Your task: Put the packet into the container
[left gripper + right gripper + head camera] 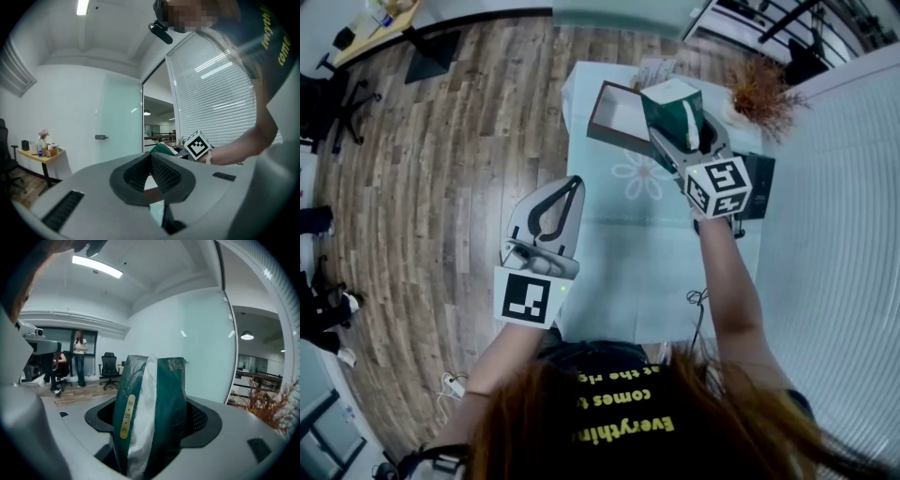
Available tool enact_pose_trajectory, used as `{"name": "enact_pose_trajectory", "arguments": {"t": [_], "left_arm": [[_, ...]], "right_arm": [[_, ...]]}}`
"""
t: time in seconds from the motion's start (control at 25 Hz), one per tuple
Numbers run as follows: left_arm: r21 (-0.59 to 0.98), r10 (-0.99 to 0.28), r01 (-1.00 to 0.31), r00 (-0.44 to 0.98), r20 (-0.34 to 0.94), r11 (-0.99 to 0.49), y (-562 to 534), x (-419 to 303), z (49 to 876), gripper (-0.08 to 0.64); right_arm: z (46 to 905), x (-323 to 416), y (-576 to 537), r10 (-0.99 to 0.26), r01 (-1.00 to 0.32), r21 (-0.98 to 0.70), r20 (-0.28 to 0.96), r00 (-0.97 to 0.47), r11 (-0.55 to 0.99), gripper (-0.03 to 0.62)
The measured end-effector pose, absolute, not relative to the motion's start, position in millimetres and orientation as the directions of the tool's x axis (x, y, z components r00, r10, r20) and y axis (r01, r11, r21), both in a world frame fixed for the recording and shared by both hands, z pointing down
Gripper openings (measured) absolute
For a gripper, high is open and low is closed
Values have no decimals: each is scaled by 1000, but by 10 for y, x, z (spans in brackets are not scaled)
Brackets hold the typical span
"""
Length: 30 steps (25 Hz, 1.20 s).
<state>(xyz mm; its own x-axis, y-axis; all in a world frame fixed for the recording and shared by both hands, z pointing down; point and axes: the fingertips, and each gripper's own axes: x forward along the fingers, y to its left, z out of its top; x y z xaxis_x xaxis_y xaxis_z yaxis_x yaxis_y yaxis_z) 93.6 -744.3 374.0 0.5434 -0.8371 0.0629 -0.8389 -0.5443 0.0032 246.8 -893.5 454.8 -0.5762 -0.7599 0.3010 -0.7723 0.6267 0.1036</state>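
Right claw [692, 131] clamped on packet [667, 98] | left claw [570, 187] together, empty | we risk early release dropping packet short of container [611, 114] at 9 o'clock

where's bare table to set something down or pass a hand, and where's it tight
Bare: the near half of the table, between the left gripper and the right forearm, up to the flower print. Crowded: the far end, with the box, the packet held in the right gripper, the plant and a dark item at the right edge.
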Motion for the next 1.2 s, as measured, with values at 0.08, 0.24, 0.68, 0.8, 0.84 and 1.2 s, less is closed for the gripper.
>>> {"name": "enact_pose_trajectory", "arguments": {"t": [0.08, 0.24, 0.68, 0.8, 0.84, 1.2], "left_arm": [[2, -836, -838, 545, 72, -546, -7484, 953, 3774, 2], [7, -843, -846, 531, 87, -532, -7552, 923, 3822, 2], [13, -859, -865, 499, 114, -501, -7646, 851, 3987, 2], [9, -859, -865, 498, 120, -501, -7660, 840, 4014, 2], [9, -859, -866, 497, 122, -500, -7663, 832, 4025, 2], [19, -861, -870, 490, 135, -492, -7673, 809, 4080, 2]], "right_arm": [[4559, 2385, -9028, -720, -719, 152, 333, -609, 678, 379], [4635, 2216, -9193, -623, -573, 254, 423, -658, 779, 379], [5402, 1946, -9408, -336, -173, 294, 711, -617, 940, 379], [5619, 1933, -9415, -278, -108, 265, 770, -575, 958, 379], [5659, 1925, -9418, -264, -95, 257, 781, -566, 962, 379], [5801, 1845, -9353, -182, -101, 151, 823, -538, 983, 379]]}}
